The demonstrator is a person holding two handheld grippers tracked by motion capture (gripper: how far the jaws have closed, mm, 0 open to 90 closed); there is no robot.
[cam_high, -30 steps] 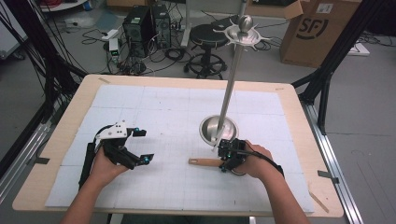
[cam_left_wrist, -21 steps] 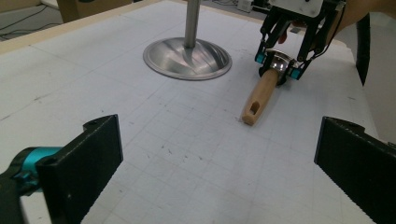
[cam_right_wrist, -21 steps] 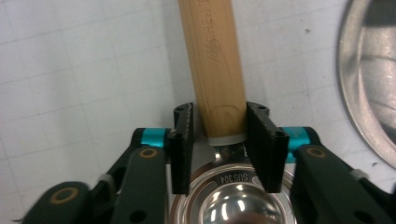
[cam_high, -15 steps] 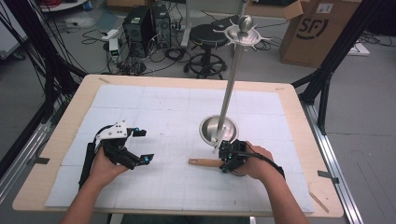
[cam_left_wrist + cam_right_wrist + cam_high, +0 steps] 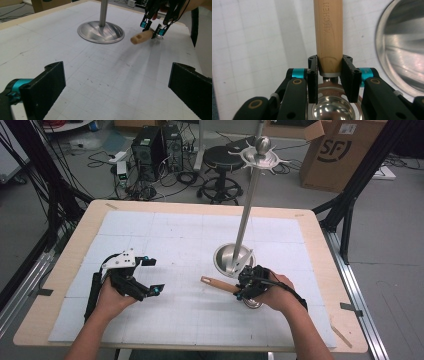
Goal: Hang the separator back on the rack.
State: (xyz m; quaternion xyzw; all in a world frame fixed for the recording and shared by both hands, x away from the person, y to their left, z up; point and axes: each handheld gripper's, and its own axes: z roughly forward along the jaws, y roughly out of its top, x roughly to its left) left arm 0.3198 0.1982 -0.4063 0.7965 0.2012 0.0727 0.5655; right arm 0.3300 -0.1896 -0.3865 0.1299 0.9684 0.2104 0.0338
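Note:
A utensil with a wooden handle point(image 5: 216, 283) and a shiny metal bowl point(image 5: 332, 110) lies near the table's front right. My right gripper point(image 5: 243, 289) is shut on the handle point(image 5: 328, 32) where it meets the metal neck, both pads pressing its sides. In the left gripper view the handle point(image 5: 141, 37) points out from the right gripper point(image 5: 152, 28), its free end tilted slightly off the mat. My left gripper point(image 5: 154, 275) rests at the front left, wide open point(image 5: 117, 92), with nothing between its jaws.
A tall metal stand rises on a pole point(image 5: 246, 215) from a round base point(image 5: 234, 260) just behind the right gripper, with a ring of hooks point(image 5: 262, 155) at its top. The base point(image 5: 100, 31) sits close to the handle. A white gridded mat point(image 5: 190, 235) covers the wooden table.
The right hand has shifted slightly with the handle in its grip, the handle's free end a touch higher. The left hand has not moved.

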